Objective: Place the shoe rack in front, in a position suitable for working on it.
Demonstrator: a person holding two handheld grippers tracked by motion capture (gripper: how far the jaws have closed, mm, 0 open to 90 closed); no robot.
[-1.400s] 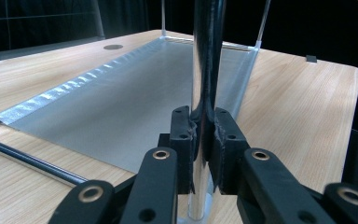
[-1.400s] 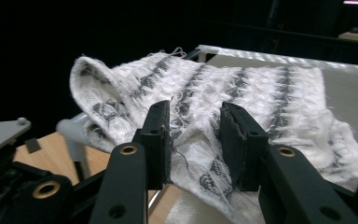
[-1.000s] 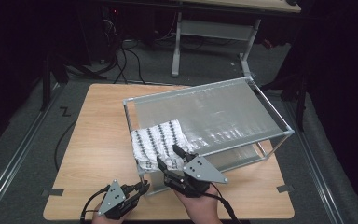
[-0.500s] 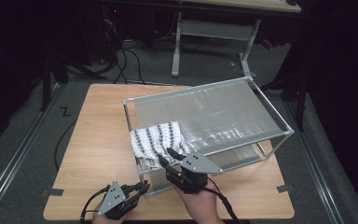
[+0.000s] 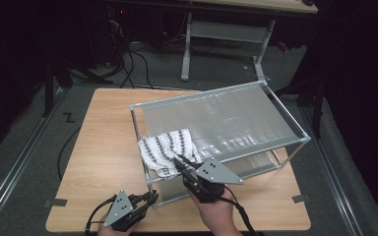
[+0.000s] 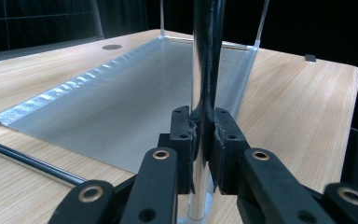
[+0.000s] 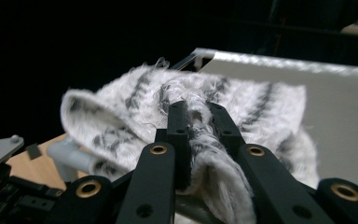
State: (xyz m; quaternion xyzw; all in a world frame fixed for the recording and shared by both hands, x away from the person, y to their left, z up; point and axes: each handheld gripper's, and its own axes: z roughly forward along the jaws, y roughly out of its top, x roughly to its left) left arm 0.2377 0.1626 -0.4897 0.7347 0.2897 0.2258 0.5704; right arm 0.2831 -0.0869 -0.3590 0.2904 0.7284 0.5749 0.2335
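Towel [image 5: 168, 150] on the rack's [image 5: 236, 93] near-left corner, rack upon the table [image 5: 103, 132].

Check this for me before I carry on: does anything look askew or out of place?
Yes. The striped towel lies bunched at the near left corner of the mesh rack, spilling over its rim. The right gripper pinches a fold of it; the left gripper clamps the rack's upright post.

Left gripper [image 5: 150, 198] low, fingers [image 6: 182, 135] clamped tight, right gripper [image 5: 179, 161] raised, fingers [image 7: 179, 130] just closing, pinched.

Fluffy striped cloth [image 7: 135, 107] bunches between the right tongs [image 7: 200, 116]; a glossy metal post [image 6: 207, 56] sits between the left tongs' [image 6: 204, 135] matt black jaws, pale wood bench [image 6: 303, 107] beyond.
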